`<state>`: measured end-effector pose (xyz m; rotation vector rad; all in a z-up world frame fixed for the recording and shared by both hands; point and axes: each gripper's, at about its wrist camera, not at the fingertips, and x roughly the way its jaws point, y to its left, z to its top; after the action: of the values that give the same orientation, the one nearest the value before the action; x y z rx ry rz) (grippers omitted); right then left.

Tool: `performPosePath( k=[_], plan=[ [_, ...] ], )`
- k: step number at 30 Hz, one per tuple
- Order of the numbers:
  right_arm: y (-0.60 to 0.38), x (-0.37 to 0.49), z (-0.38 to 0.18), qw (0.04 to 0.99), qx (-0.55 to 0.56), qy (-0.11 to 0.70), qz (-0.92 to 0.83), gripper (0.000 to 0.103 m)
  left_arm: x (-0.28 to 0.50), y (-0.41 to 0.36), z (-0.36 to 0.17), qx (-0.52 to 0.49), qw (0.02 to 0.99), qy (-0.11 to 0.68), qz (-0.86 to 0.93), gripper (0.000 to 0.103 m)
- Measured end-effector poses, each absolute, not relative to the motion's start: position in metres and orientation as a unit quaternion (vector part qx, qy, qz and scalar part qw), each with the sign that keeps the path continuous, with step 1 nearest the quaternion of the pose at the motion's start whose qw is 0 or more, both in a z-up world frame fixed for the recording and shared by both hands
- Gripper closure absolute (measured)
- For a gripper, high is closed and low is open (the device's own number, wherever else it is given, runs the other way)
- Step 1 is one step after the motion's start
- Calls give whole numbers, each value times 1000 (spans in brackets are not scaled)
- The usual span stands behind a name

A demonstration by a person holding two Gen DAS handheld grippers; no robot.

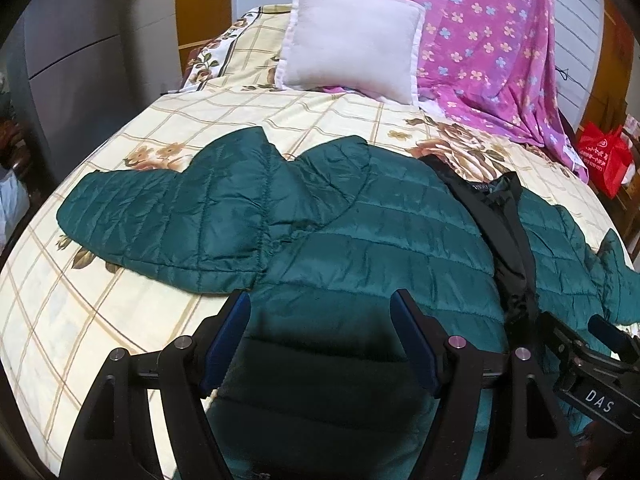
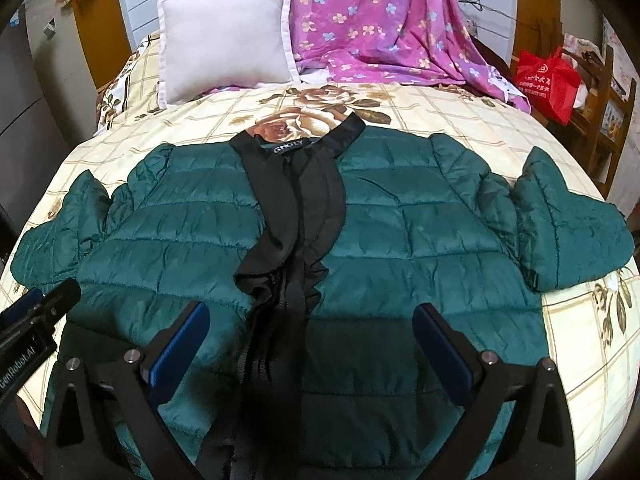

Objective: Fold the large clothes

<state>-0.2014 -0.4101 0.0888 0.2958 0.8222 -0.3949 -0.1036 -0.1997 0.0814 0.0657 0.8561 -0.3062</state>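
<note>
We are holding both grippers, left point(image 1: 320, 308) and right point(image 2: 312, 320), wide open and empty over the jacket point(image 2: 400, 232), which is lying flat across the bed point(image 2: 580, 340), collar away, left sleeve point(image 1: 160, 216) nearer our left gripper.

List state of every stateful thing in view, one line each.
green jacket: spread flat on the bed, front up, unfolded, sleeves out to both sides
black front placket: closed at centre, rumpled
left gripper: open, empty, over the jacket's lower part
right gripper: open, empty, over the jacket's lower centre
white pillow: propped upright at the head
purple floral sheet: draped, unfolded
</note>
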Motion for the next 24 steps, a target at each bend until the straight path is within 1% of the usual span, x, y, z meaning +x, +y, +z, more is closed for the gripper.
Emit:
performPosePath(
  k=[3,7,11,17,19,24],
  plan=[
    [-408,-198,89,888,136,396,-188,0,-102,-189,87,30,902,404,-149,60],
    [-407,-199,86,887,139,400,-184,0,-93,-153,96,13,910,390,-139,60],
    [-406,-202,85,886,138,405,-179,0,-65,-93,95,-25,913,397,-87,60],
    [-403,-202,78,883,137,414,-174,0,-1,19,71,-134,898,418,34,60],
    [-401,-202,76,881,136,419,-172,0,15,46,60,-162,890,421,61,60],
    [-396,-201,74,881,131,425,-163,0,55,90,33,-184,876,428,126,60]
  ],
)
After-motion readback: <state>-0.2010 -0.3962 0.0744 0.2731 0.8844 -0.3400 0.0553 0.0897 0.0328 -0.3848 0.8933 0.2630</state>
